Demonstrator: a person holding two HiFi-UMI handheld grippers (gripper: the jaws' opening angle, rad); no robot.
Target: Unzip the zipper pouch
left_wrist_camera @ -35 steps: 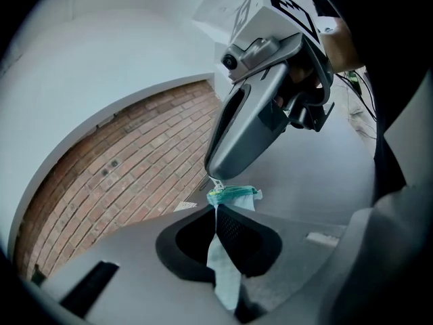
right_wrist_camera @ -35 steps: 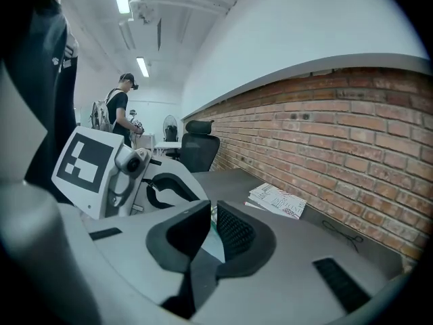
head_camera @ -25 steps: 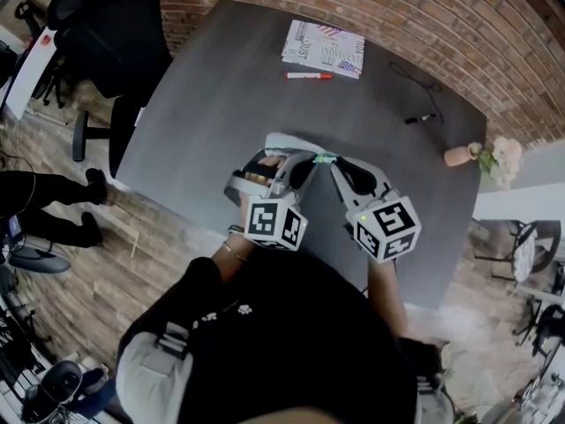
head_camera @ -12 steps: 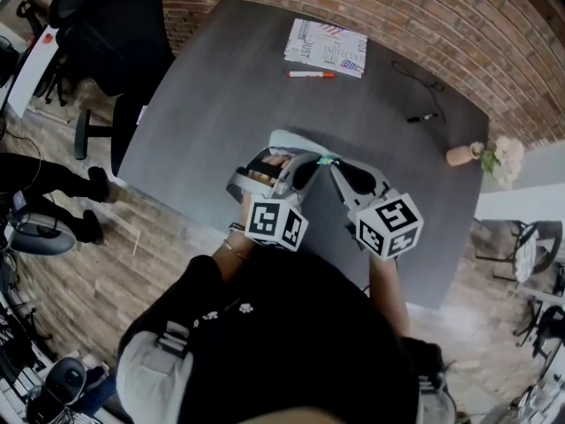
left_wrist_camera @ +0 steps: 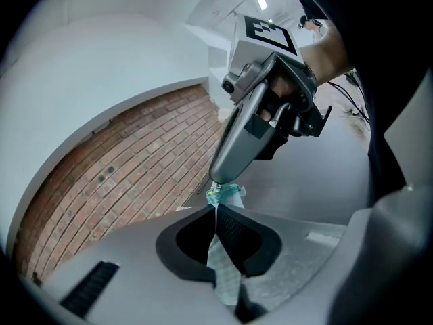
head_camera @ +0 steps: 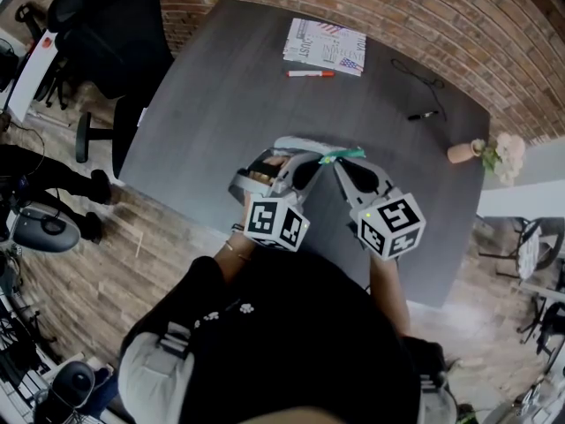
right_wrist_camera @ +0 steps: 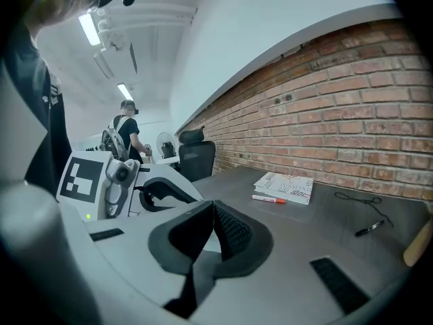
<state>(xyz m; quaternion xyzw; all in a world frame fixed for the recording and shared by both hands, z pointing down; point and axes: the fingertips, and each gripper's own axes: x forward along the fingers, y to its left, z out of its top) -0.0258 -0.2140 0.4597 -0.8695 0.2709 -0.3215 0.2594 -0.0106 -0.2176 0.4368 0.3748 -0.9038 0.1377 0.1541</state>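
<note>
The zipper pouch (head_camera: 298,144) is pale and translucent with a green zipper end (head_camera: 342,155). It hangs just above the grey table (head_camera: 221,95), between the two grippers. My left gripper (head_camera: 311,159) (left_wrist_camera: 216,212) is shut on the pouch's pale fabric (left_wrist_camera: 224,263). My right gripper (head_camera: 335,162) (right_wrist_camera: 213,205) has just been closing. In the left gripper view the right gripper's tip (left_wrist_camera: 218,180) pinches the green zipper end (left_wrist_camera: 225,195). In the right gripper view the jaws meet and hide what they hold.
A booklet (head_camera: 324,48) and a red marker (head_camera: 309,75) lie at the table's far side, with a black pen (head_camera: 420,117) and a thin cable (head_camera: 415,76) to the right. A small vase of flowers (head_camera: 484,155) stands at the right edge. A black office chair (head_camera: 110,34) is on the left.
The green zipper end now stretches further to the right past the right gripper's tip. Both hands have stayed where they were.
</note>
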